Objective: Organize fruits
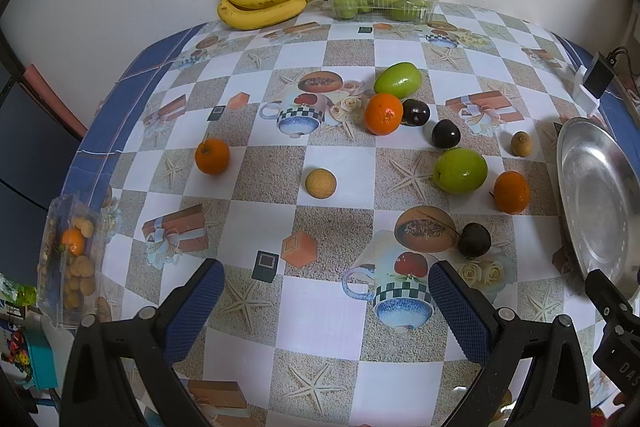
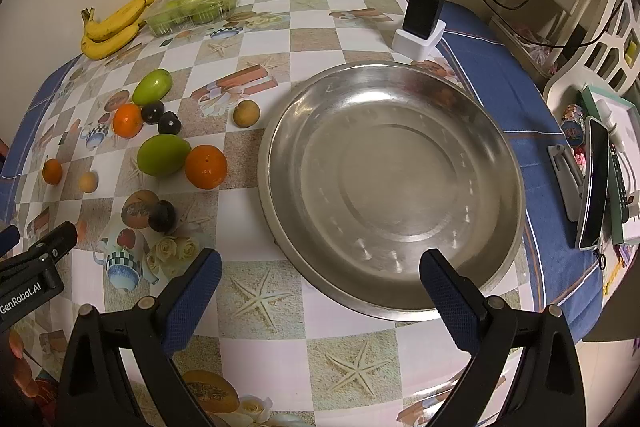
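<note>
- Judging by the bare metal tray (image 2: 392, 163), sorting has not begun: no fruit lies in it
- Left tongs (image 1: 326, 303) gape wide and hold nothing, hovering over the worktop (image 1: 320, 367) short of the loose fruit
- Right tongs (image 2: 320, 291) are likewise wide and bare, poised at the tray's near rim
- Still loose on the worktop: three oranges, one (image 1: 383, 113) touching a green fruit (image 1: 398, 79), one (image 1: 212, 156) apart on the left, one (image 1: 511, 192) nearest the tray
- Also a second green fruit (image 1: 460, 170), three dark plums, the closest (image 1: 474, 239) near the left tongs, and two small tan fruits (image 1: 320, 183)
- Bananas (image 1: 268, 1) and a clear punnet of green fruit (image 1: 384, 1) sit by the far wall
- Everything appears left to move
</note>
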